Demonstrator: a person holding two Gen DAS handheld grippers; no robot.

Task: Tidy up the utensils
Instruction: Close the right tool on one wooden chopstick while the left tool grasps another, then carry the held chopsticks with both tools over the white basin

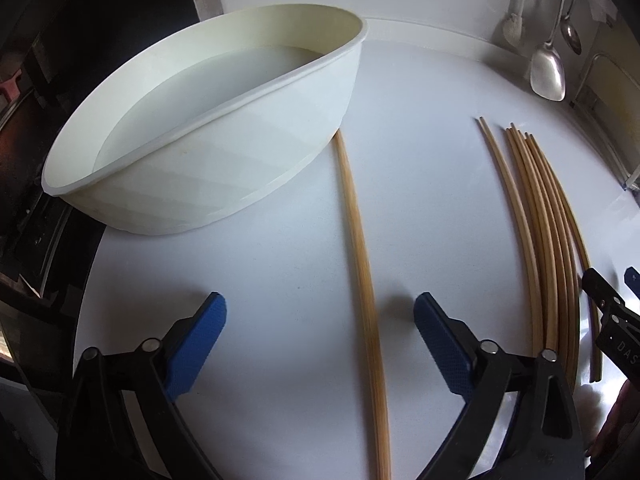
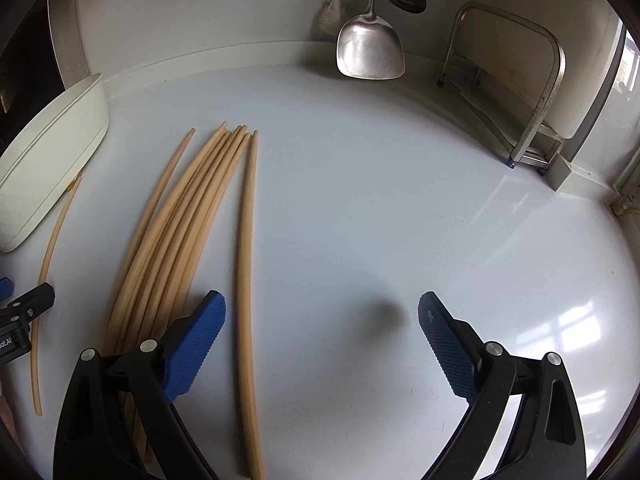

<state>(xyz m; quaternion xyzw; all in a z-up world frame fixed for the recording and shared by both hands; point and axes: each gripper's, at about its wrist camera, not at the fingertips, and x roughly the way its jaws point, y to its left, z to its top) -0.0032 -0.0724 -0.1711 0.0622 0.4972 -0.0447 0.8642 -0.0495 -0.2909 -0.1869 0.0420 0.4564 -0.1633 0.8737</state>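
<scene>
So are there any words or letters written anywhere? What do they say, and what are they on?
"DAS": white letters on the black arm of the right gripper, cut off at the picture's edge, seen from the left wrist camera.
White letters on the black arm of the left gripper, seen from the right wrist camera: partly cut off, too blurred to read.
The white tub, chopsticks and hanging spatula show no writing.

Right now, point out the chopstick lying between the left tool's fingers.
It is the lone chopstick, lying apart beside the white container, its far tip at the container's base. The other chopsticks lie grouped to the right, outside the open left tool.
</scene>
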